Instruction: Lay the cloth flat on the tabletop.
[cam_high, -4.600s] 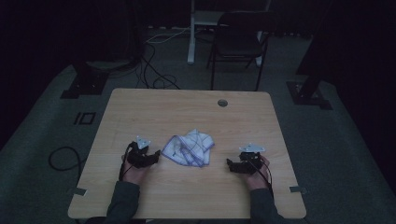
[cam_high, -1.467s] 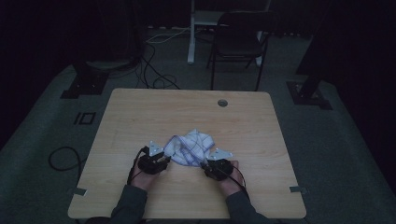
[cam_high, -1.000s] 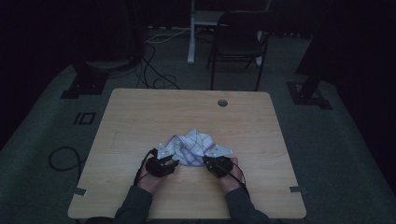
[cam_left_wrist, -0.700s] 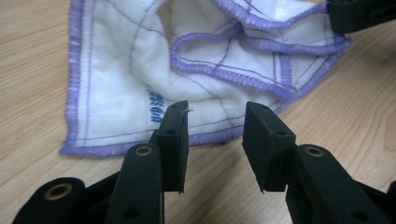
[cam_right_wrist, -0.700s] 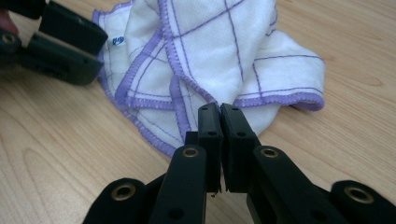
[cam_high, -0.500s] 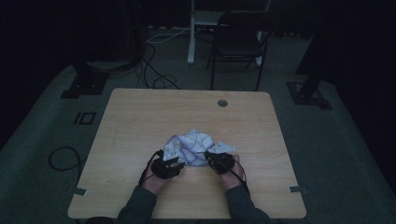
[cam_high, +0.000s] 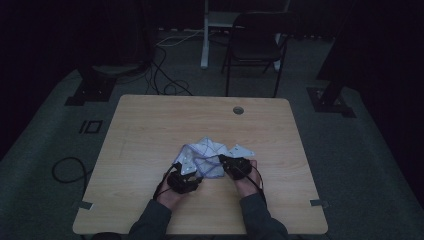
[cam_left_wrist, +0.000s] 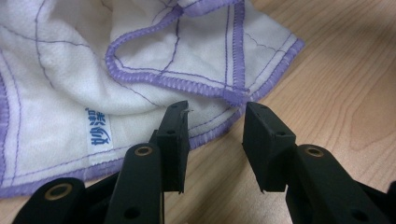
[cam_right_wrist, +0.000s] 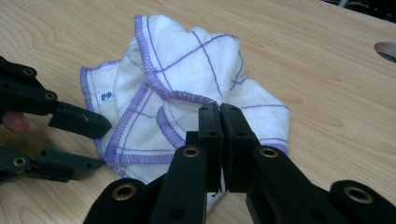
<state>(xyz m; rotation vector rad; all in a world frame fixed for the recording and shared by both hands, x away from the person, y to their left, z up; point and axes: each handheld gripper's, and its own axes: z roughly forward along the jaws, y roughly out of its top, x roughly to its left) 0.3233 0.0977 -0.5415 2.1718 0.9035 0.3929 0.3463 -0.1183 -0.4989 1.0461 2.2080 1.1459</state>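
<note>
A wooden table (cam_high: 150, 130) stands in a dim room, with a dark chair (cam_high: 255, 45) beyond its far edge and a round hole (cam_high: 238, 110) near that edge. A crumpled white cloth (cam_high: 205, 155) with purple stitched edges lies near the person's side, about midway across. The left gripper (cam_left_wrist: 215, 135) sits at the cloth's near-left hem, jaws apart on either side of the purple edge. The right gripper (cam_right_wrist: 219, 140) rests at the cloth's near-right side, jaws pressed together; whether cloth is caught between them cannot be told. A small printed label (cam_left_wrist: 95, 133) shows near the hem.
</note>
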